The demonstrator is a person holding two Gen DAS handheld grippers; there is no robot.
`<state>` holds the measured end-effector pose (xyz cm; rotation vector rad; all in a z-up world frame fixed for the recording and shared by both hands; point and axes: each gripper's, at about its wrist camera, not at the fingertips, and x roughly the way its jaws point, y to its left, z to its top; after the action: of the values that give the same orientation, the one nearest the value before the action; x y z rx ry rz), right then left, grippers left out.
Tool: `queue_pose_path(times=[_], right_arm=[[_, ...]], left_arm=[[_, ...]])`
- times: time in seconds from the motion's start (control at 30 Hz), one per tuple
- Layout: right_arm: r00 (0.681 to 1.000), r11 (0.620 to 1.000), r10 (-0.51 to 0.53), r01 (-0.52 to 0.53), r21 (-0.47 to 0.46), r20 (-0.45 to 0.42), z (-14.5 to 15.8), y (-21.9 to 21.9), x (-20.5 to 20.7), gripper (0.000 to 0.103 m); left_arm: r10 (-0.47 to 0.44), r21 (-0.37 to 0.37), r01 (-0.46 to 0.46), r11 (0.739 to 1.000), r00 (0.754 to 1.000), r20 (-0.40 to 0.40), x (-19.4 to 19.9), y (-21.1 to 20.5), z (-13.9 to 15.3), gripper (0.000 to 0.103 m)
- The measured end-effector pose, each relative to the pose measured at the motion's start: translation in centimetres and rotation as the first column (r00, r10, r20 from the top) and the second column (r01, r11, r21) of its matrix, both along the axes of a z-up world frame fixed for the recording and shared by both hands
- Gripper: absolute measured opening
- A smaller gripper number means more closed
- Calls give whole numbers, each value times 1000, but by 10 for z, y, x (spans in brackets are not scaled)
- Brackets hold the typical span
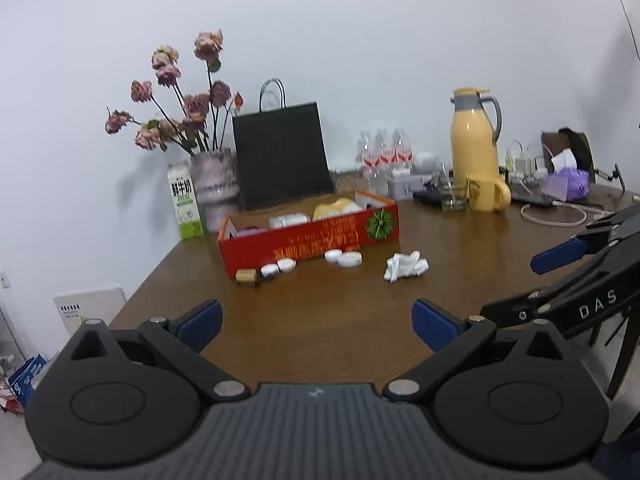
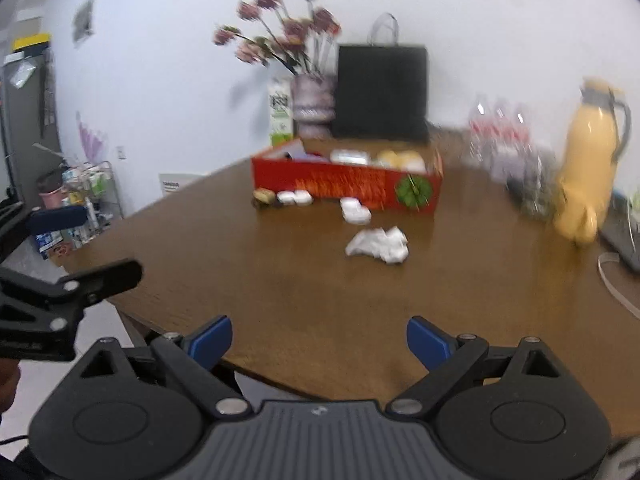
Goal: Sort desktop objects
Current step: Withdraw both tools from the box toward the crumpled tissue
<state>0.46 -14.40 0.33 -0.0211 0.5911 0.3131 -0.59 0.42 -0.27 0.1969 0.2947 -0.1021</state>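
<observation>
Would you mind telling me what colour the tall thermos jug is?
The thermos jug is pale yellow with a grey collar and handle, clearest in the left wrist view.

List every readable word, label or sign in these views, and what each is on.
"DAS" on the right gripper, seen from the left wrist.
"鲜牛奶" on the milk carton.
Yellow characters on the red box: too blurred to read.
Labels on the water bottles and the wall panel: too small to read.

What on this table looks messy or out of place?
A crumpled white tissue lies loose on the bare table. Several small white lidded jars and a tan block are scattered along the front of the red box rather than in it. Nothing looks spilled or broken.
</observation>
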Motion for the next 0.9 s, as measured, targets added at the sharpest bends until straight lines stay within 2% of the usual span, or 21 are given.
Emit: queue_pose_path(times=[0.1,0.23,0.43,0.57,0.77,0.9], right_arm=[[1000,999,-14,15,34,-16,-3,-6,0,94],[998,999,-36,37,16,-50,-11,-5,4,94],[995,998,-42,46,43,-87,-23,-10,10,94],[994,996,-63,69,59,-88,-31,-16,14,94],[995,990,-61,70,125,-73,-41,-17,35,94],[993,991,-67,78,106,-101,-50,-11,61,94]], left_arm=[[19,-20,-19,1000,999,-26,1,3,-4,103],[20,-58,-26,998,995,-95,6,9,-9,103],[41,-87,-51,995,993,-107,7,15,-11,103],[53,-68,-61,996,991,-119,13,18,-20,103],[27,-114,-54,992,974,-223,42,27,-36,103],[30,-107,-58,993,969,-244,65,30,-40,103]])
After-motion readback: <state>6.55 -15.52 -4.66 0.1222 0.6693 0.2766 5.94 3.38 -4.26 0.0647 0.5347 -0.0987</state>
